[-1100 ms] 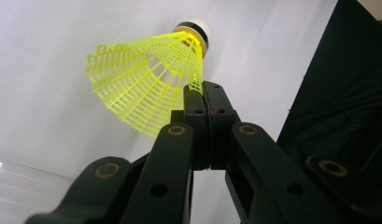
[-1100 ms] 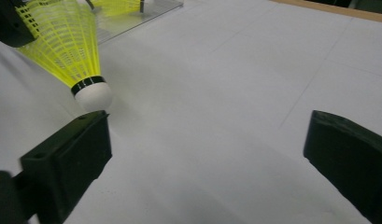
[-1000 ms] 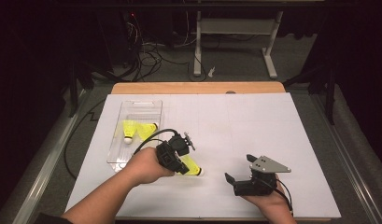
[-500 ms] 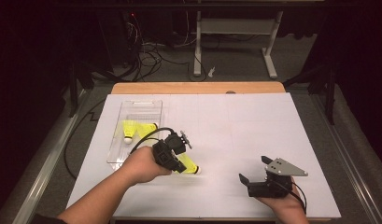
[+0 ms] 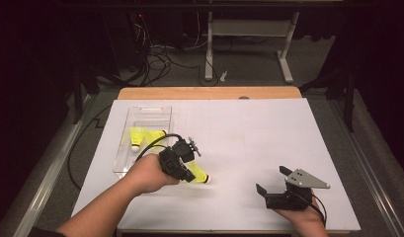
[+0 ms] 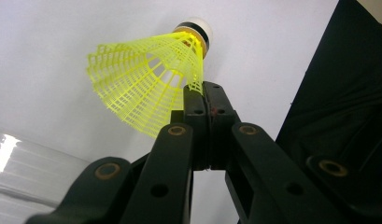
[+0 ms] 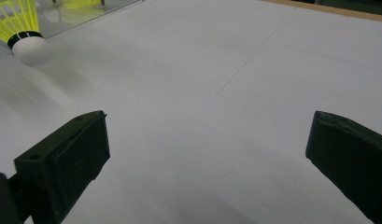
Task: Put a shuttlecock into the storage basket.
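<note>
1. White paper-covered tabletop (image 5: 249, 143) under bright light, dark floor with cables and a desk frame behind.
2. Nearest, at the front right edge: right gripper (image 5: 272, 179), jaws spread wide with nothing between them, parked low over bare paper, probably kept clear of the work and ready for a later pick.
3. Front left: left gripper (image 5: 188, 174), jaws pinched tight on the open rim of a yellow plastic mesh shuttlecock with a white cork tip (image 6: 151, 84); gripped by the thin skirt edge, likely because the skirt gives a flat bite where the round cork would slip.
4. Shuttlecock (image 5: 199, 174) held just above the paper, cork pointing away from the hand toward the table's middle, skirt toward the wrist; same cork tip at the upper left corner of the right gripper view (image 7: 31, 48).
5. Farther back left: clear plastic rectangular tray (image 5: 155, 111) holding more yellow shuttlecocks (image 5: 140, 136), lying on their sides; held shuttlecock just beside its near right corner, apparently in transit between tray and table.
</note>
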Tool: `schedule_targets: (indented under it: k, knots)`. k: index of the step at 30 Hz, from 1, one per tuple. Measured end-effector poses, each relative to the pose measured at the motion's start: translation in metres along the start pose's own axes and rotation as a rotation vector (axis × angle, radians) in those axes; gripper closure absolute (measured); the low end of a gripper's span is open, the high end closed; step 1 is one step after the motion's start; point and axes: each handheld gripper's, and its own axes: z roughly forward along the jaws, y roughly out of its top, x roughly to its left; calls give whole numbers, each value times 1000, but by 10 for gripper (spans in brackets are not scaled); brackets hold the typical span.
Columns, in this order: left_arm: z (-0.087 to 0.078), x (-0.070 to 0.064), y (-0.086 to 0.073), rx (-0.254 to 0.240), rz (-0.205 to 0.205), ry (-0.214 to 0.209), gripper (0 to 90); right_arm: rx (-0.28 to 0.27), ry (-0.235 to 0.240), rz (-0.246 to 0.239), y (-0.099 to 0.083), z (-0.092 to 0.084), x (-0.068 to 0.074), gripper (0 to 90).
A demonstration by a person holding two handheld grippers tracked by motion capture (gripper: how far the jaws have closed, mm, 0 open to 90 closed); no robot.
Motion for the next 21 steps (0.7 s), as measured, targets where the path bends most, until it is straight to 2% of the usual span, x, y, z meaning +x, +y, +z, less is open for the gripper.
schedule_targets:
  k: [5,19,21]
  knots:
    - [-6,2,0,-2,-3,1,900,1,9,-11,1,2,4,4]
    - [-26,7,-1,4,-11,2,900,4,13,-13,-2,3,2,3]
    - [-29,6,-1,2,-2,5,900,8,10,-12,-2,3,2,4]
